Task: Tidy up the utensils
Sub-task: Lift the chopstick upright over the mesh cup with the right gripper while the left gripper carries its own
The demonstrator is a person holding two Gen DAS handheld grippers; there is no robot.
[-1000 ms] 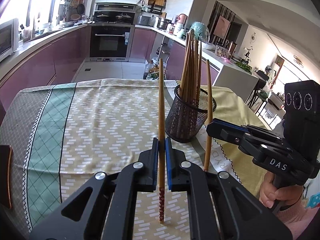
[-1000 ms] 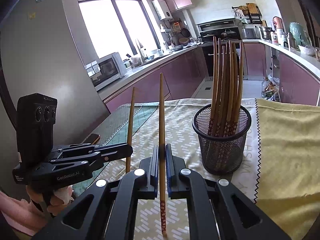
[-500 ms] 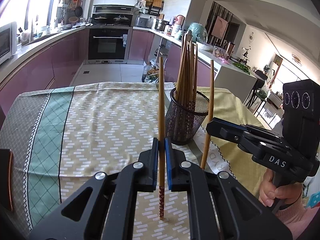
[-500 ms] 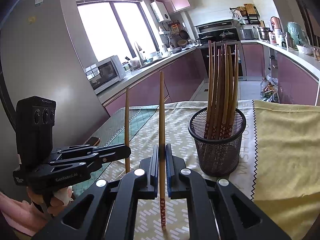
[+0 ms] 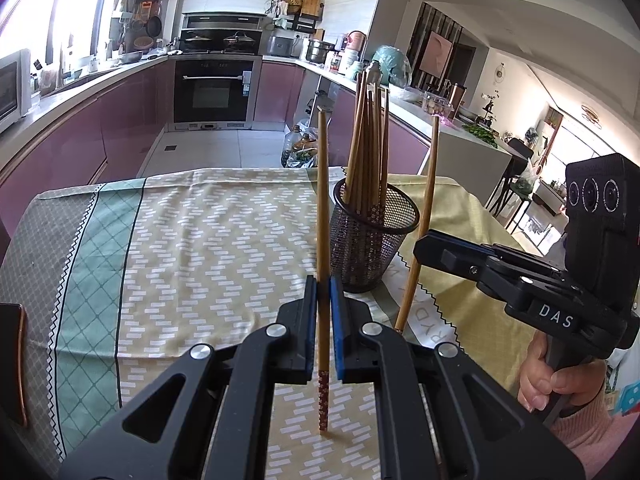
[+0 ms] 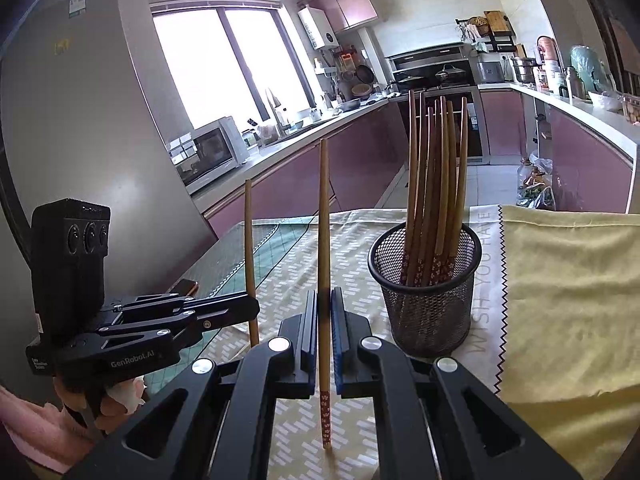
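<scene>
My left gripper point(image 5: 323, 280) is shut on an upright wooden chopstick point(image 5: 322, 184) whose red patterned end rests near the tablecloth. The right gripper point(image 6: 324, 296) is shut on a second upright chopstick point(image 6: 323, 216) in the same way. Each gripper also shows in the other's view: the right gripper point(image 5: 420, 246) with its chopstick point(image 5: 428, 184), and the left gripper point(image 6: 252, 308) with its chopstick point(image 6: 249, 240). A black mesh holder point(image 5: 360, 256) point(image 6: 426, 312) with several chopsticks standing in it sits just beyond and between the two grippers.
A patterned tablecloth point(image 5: 200, 248) covers the table, with a yellow cloth point(image 6: 560, 288) on its right part. A dark flat object point(image 5: 12, 364) lies at the table's left edge. A hand in a pink sleeve point(image 5: 560, 380) holds the right gripper. Kitchen counters lie beyond.
The holder sits slightly lower and further left in the right wrist view, so that gripper has shifted a little. Both grips on the chopsticks are unchanged.
</scene>
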